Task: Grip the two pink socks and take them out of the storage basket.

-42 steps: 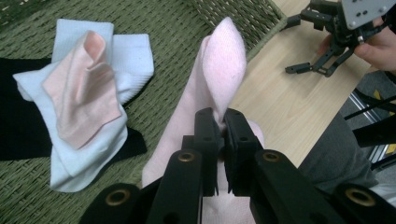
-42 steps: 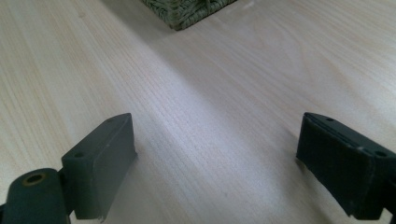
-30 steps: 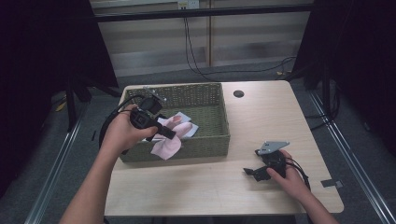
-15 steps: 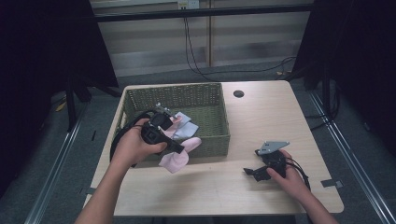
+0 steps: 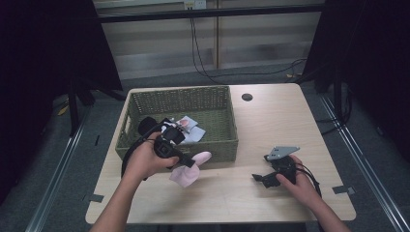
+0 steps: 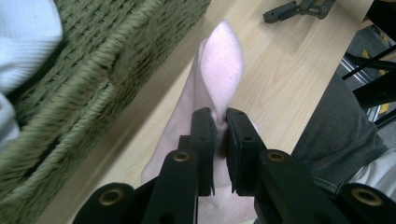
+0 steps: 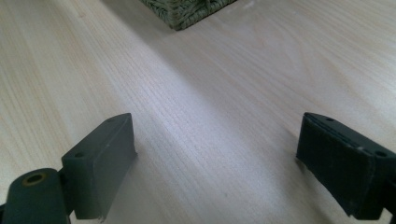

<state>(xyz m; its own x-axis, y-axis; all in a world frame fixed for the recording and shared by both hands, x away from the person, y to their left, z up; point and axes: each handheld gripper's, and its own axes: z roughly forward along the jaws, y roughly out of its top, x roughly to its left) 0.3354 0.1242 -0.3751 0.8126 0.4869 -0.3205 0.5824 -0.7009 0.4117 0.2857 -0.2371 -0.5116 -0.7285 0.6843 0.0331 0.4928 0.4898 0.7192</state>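
My left gripper (image 5: 189,163) is shut on a pale pink cloth (image 5: 187,172), just in front of the green woven basket (image 5: 222,147). The cloth hangs down and touches the wooden table (image 5: 232,193). In the left gripper view the two black jaws (image 6: 220,122) pinch the pink cloth (image 6: 222,65) between them, with the basket wall (image 6: 93,79) to the left. My right gripper (image 5: 258,179) rests low on the table at the right, jaws wide apart. In the right gripper view its pads (image 7: 100,161) stand far apart over bare wood, nothing between them.
Inside the basket lie more cloths, light blue and white (image 5: 189,128). A dark round hole (image 5: 247,97) sits in the table behind the basket's right end. The basket corner (image 7: 187,11) shows beyond the right gripper. Black cables hang at the back wall.
My left gripper has carried the pink cloth out of the basket, toward the near side and down, until the cloth reaches the table. The right gripper has stayed in place.
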